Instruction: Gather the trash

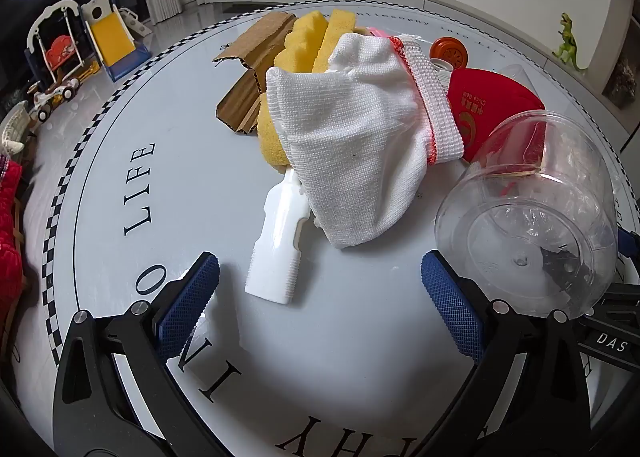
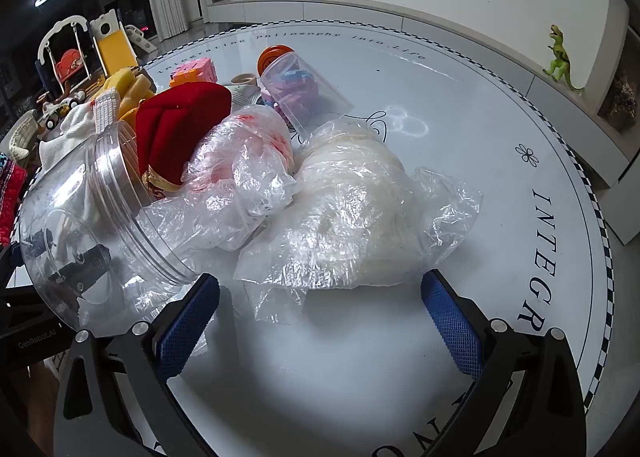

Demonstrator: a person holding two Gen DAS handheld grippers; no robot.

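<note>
Left hand-held gripper (image 1: 320,297) is hovering tilted down over the round white desk (image 1: 120,161), jaws spread wide, nothing between the blue pads. Just ahead of it a white plastic bottle-shaped piece (image 1: 278,245) is lying flat, its far end tucked under a white knit glove (image 1: 348,145). To the right, a clear plastic jar (image 1: 528,213) is lying on its side, its base toward the camera, just beside the right finger; whether they touch is unclear. Behind the glove, yellow sponge pieces (image 1: 312,45) and torn cardboard (image 1: 252,69) are sitting together; a red pouch (image 1: 492,101) and an orange lid (image 1: 448,53) are lying further back.

Right hand-held gripper (image 2: 320,309) is likewise hanging open and empty above the desk. Directly ahead, crumpled clear plastic bags (image 2: 340,217) are piling over a whitish wad. The same jar is lying left of them, mouth facing the bags. Beyond, a small clear container (image 2: 304,89) holding pastel pieces is tipping over. A green toy dinosaur (image 2: 560,61) is standing on the far ledge.
</note>
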